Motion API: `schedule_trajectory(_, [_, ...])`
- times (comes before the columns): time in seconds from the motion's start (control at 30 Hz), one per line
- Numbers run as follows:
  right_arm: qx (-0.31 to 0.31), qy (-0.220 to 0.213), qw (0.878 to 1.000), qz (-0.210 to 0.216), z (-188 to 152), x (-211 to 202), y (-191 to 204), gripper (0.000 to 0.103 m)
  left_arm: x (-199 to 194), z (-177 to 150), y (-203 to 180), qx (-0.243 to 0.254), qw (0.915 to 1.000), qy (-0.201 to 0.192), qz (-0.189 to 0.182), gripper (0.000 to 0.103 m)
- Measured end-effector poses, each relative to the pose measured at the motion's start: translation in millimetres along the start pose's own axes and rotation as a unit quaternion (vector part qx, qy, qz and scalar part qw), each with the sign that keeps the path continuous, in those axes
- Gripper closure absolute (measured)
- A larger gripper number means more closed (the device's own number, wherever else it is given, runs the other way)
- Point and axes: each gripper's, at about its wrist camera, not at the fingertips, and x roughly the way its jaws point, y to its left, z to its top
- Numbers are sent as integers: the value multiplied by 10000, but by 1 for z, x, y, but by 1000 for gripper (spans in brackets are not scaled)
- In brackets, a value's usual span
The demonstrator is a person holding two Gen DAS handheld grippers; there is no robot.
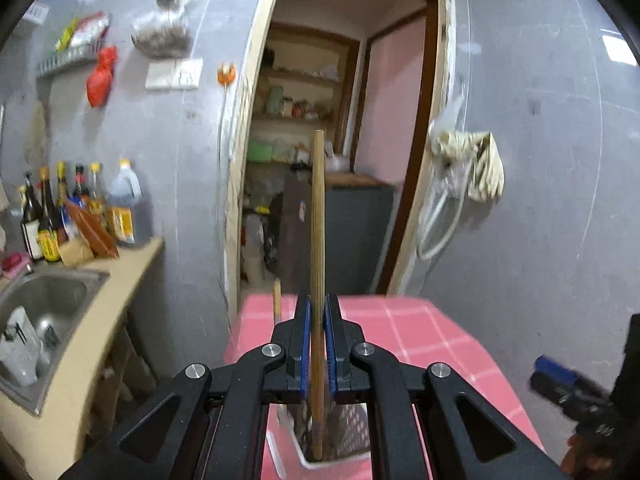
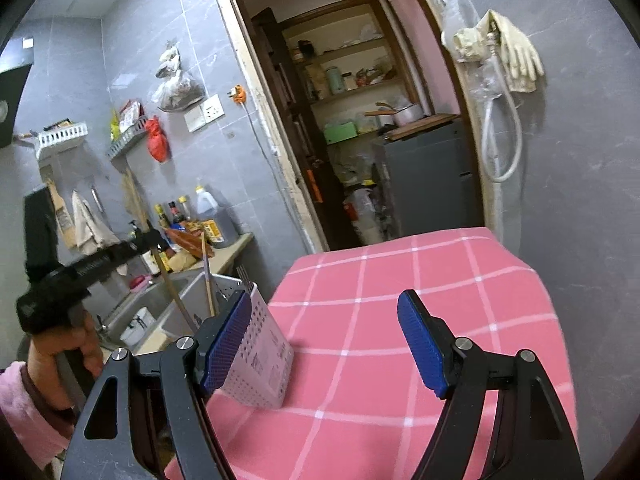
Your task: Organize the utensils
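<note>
Left tongs [image 1: 317,320] are clamped on a wooden chopstick [image 1: 318,216], the blue pads pressing its shaft from both sides. This chopstick stands nearly upright; its upper end rises well above the fingertips, and its lower end reaches down into a white perforated utensil basket [image 1: 352,424] seen beneath the linkage. A second wooden stick [image 1: 276,304] shows just left of the tongs, partly hidden. In the right wrist view the basket [image 2: 260,344] stands upright on the bench [image 2: 400,280], which is covered with a pink checked cloth, near its left edge; several sticks and a fork [image 2: 245,276] protrude from its top.

Right tongs [image 2: 324,344] stand wide apart with nothing between the pads. Their left pad [image 2: 226,344] overlaps the basket wall in the view; contact cannot be confirmed. These tongs hang over the cloth, to the right of the basket.

A hand [image 2: 64,356] with a pink sleeve grips the left unit's handle at the frame's left. Beyond it lie a steel sink [image 1: 44,300] and a row of sauce bottles [image 1: 76,208] on the counter. Rubber gloves [image 2: 512,56] hang beside the open doorway.
</note>
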Motion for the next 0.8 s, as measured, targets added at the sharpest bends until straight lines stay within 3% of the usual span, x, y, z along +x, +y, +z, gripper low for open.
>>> schedule_trajectory(0.27, [-184,-49,9994,-300,-10,-44,7,27,-1,-26,5,-172,9989,435,-95,92])
schedule_trajectory(0.4, [-257,-121,9991,-323,-11,-62,8,25,-22,-35,1,-342,9987,375,-61,52])
schedule_trajectory(0.57, [-417,-166,9987,-231,-12,-89,5,19,-58,-53,-19,-457,9986,256,-106,43])
schedule_trajectory(0.8, [-631,-108,9976,-253,-18,-129,-2,9,-121,-90,-62,-564,9980,124,-253,10])
